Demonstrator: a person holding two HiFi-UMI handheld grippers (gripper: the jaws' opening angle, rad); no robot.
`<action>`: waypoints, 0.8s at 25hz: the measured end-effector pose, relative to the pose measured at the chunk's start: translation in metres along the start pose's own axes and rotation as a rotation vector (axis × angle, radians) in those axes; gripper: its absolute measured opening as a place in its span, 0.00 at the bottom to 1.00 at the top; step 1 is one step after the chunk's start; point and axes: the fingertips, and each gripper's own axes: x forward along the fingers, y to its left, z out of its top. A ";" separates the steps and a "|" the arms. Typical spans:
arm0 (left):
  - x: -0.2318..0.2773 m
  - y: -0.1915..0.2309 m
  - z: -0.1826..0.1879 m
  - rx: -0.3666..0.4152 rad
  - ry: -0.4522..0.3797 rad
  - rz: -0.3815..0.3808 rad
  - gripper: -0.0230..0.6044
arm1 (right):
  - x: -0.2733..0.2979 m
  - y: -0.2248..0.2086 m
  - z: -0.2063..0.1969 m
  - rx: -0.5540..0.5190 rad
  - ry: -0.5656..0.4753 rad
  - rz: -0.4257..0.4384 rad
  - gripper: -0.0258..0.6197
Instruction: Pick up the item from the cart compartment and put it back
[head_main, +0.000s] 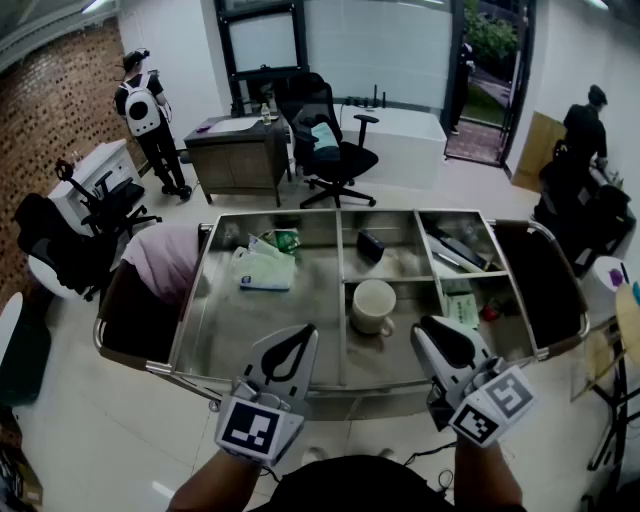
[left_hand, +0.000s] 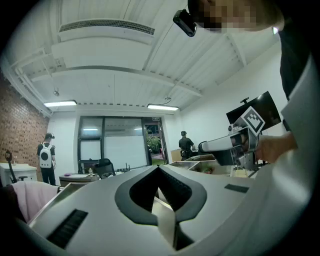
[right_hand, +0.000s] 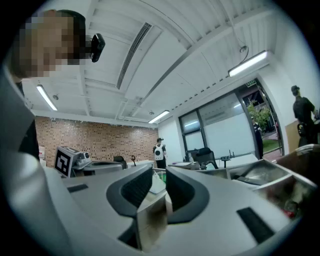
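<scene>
Head view: the mug (head_main: 373, 305), probably the item, stands in the cart's (head_main: 360, 385) near middle compartment, just ahead of and between the left tool (head_main: 300, 340) and the right tool (head_main: 428, 330). Packets (head_main: 265, 265) lie ahead-left and a dark item (head_main: 370, 245) sits beyond the mug. A good grasp needs wider jaws straddling the mug's wall. Left gripper view: jaws together, empty. Right gripper view: jaws narrowly apart, empty.
</scene>
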 end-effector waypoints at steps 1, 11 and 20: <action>0.002 0.002 0.001 0.000 0.000 0.001 0.04 | 0.003 0.000 0.002 -0.006 0.002 0.004 0.23; 0.036 0.025 0.009 -0.003 -0.013 0.012 0.04 | 0.042 -0.005 0.013 -0.088 0.060 0.030 0.54; 0.071 0.048 -0.009 0.003 0.023 0.040 0.04 | 0.088 -0.020 -0.007 -0.146 0.165 0.018 0.64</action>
